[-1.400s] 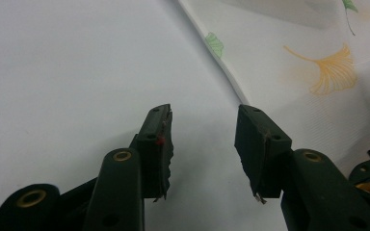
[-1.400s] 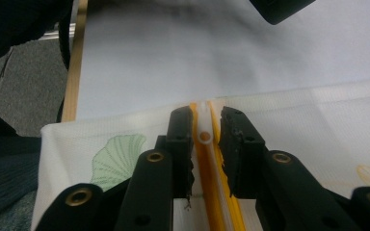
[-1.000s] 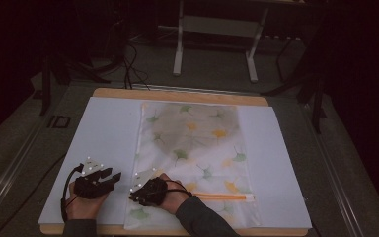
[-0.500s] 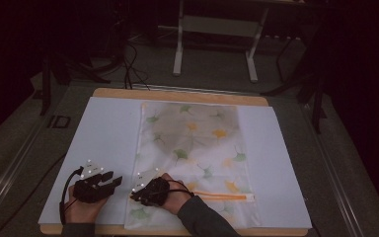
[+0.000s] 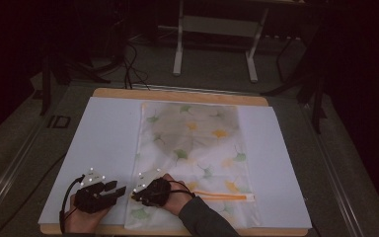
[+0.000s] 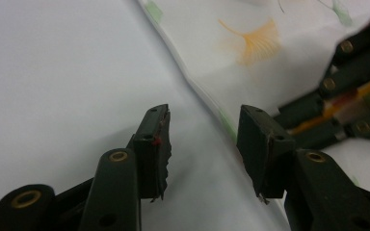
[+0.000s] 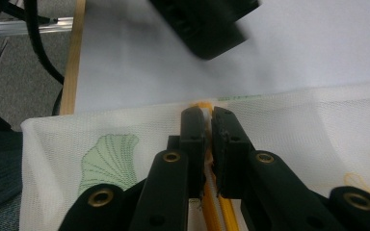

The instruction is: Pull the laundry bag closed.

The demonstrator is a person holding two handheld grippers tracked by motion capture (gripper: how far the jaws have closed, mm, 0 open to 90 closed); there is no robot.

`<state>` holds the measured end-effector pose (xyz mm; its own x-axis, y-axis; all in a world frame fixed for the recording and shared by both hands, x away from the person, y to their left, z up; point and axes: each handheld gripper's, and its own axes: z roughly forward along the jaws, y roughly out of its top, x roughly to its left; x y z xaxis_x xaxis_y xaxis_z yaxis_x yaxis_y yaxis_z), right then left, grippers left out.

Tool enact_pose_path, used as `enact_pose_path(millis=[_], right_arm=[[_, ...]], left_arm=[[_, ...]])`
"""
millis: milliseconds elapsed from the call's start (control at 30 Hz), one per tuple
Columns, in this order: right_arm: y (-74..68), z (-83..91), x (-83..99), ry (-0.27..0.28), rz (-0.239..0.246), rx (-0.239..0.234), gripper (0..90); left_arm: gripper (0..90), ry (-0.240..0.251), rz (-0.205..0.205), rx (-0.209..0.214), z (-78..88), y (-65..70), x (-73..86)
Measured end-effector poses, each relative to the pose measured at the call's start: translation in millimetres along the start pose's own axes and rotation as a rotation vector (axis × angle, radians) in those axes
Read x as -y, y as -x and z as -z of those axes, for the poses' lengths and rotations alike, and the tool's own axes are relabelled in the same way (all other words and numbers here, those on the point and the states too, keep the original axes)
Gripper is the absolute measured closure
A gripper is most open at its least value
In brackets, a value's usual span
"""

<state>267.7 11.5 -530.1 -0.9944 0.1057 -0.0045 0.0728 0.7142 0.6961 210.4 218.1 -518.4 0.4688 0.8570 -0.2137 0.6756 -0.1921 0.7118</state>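
A white mesh bag [image 5: 192, 148] printed with green and yellow leaves lies flat down the middle of the table. Its orange zipper [image 5: 222, 196] runs across near the front end. My right gripper [image 5: 135, 196] is shut on the zipper's left end; in the right gripper view the jaws [image 7: 207, 120] pinch the orange strip [image 7: 229, 214] through the mesh. My left gripper [image 5: 118, 188] sits just left of the bag's edge, open. In the left gripper view its jaws [image 6: 204, 130] have just been opening, with nothing between them, above the white sheet beside the bag's hem [image 6: 250, 62].
A white sheet [image 5: 103, 143] covers the wooden board [image 5: 177, 95] under the bag. Dark cables trail off the table's left side [image 5: 64, 217]. A metal stand [image 5: 217, 29] is on the floor beyond the far edge.
My left gripper has slid a little toward the near edge of the table. The right gripper and the bag have stayed put.
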Motion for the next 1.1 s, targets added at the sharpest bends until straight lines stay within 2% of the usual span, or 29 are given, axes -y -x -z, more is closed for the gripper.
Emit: enact_pose_path(millis=[67,133,400,733,900,1100], right_arm=[[0.1,0.5,0.0,0.005,0.000,0.000,84.2],[-0.3,0.3,0.2,0.005,0.000,0.003,84.2],[-0.7,0.8,-1.0,0.008,0.002,0.010,84.2],[-0.6,6.6,-3.0,0.028,0.003,0.021,84.3],[-3.2,9.6,-5.8,0.034,0.018,0.027,84.4],[-3.8,15.0,-7.1,0.037,0.031,0.033,84.4]], left_arm=[[55.4,-0.004,-0.005,0.005,0.7,0.7,1.0],[55.6,-0.021,-0.004,0.032,1.7,5.0,5.2],[56.1,-0.070,-0.027,0.089,-0.4,17.0,11.3],[56.5,-0.109,-0.016,0.128,-9.3,18.6,11.5],[56.7,-0.125,0.000,0.162,-18.2,16.4,8.6],[57.9,-0.137,-0.006,0.184,-25.0,17.0,4.8]])
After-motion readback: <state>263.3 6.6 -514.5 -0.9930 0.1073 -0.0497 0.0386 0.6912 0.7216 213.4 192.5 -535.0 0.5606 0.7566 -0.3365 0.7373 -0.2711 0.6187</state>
